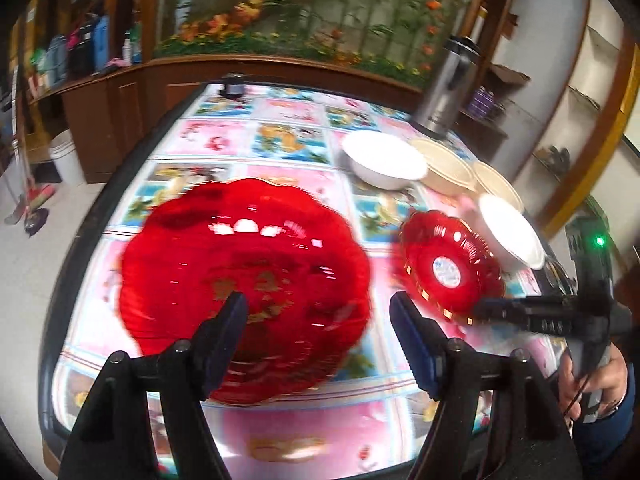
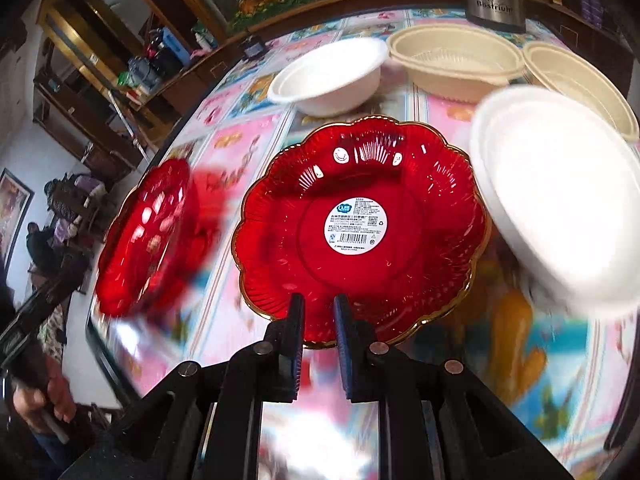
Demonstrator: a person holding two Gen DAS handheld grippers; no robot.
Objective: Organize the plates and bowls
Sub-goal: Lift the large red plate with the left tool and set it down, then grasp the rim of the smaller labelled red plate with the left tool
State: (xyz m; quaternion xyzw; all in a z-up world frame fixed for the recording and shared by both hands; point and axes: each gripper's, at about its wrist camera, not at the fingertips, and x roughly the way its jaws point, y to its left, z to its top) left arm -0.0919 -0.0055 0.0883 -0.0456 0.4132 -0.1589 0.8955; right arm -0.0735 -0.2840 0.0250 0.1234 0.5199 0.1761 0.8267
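Two red plates concern us: our right tongs (image 2: 319,316), pinched on the rim of the labelled red plate (image 2: 360,216), carry it; our left tongs (image 1: 320,312) hang open, empty, above the large red plate (image 1: 244,276) on the counter (image 1: 288,136). Next, we judge, comes stacking them.

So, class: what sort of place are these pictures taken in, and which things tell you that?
Most likely a lived-in home dining room: a table under a cartoon-print cover, wooden cabinets crowded with bottles, and a steel thermos jug beside the bowls.
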